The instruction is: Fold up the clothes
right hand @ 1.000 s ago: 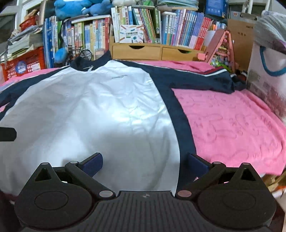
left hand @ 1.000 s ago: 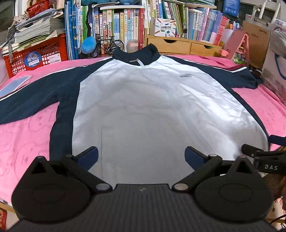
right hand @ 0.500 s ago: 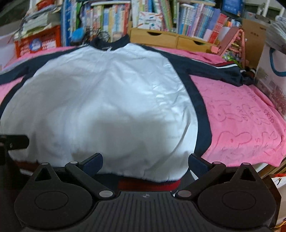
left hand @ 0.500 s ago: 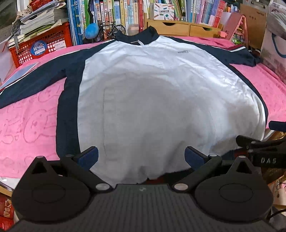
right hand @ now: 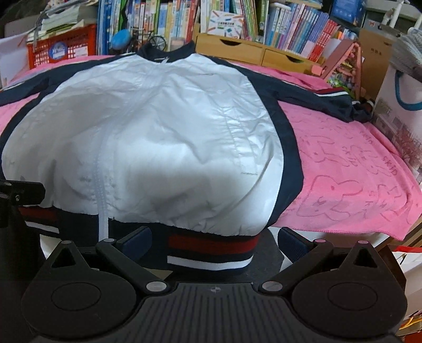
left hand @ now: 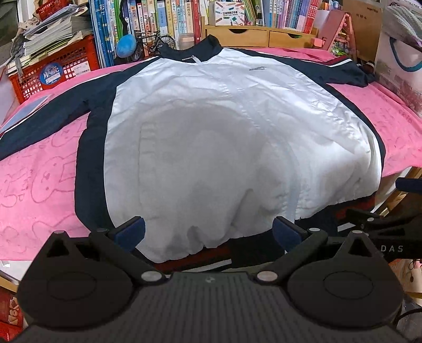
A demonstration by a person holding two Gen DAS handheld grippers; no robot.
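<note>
Jacket (left hand: 224,137) is spread flat, front up, on a pink towel (left hand: 34,184) that covers the table, collar at the far end by the row of books (left hand: 163,18), sleeves stretched out left and right. White body, navy sides and sleeves, zipper closed down the middle. The striped hem (right hand: 211,245) in red, white and navy is seen hanging just over the near edge of the table.

Left gripper (left hand: 208,234) is held wide open at the near edge, right in front of the hem, with nothing between the blue pads (left hand: 130,232). Whether cloth is touched by them can't really be told. Right gripper (right hand: 215,241) is spread open too, lined up with the hem near the jacket's right corner, nothing pinched.

A red crate (left hand: 52,71) with stacked papers is seen far left, wooden drawers (right hand: 253,50) behind the collar, and a white bag (right hand: 401,105) with blue handles off to the right.
</note>
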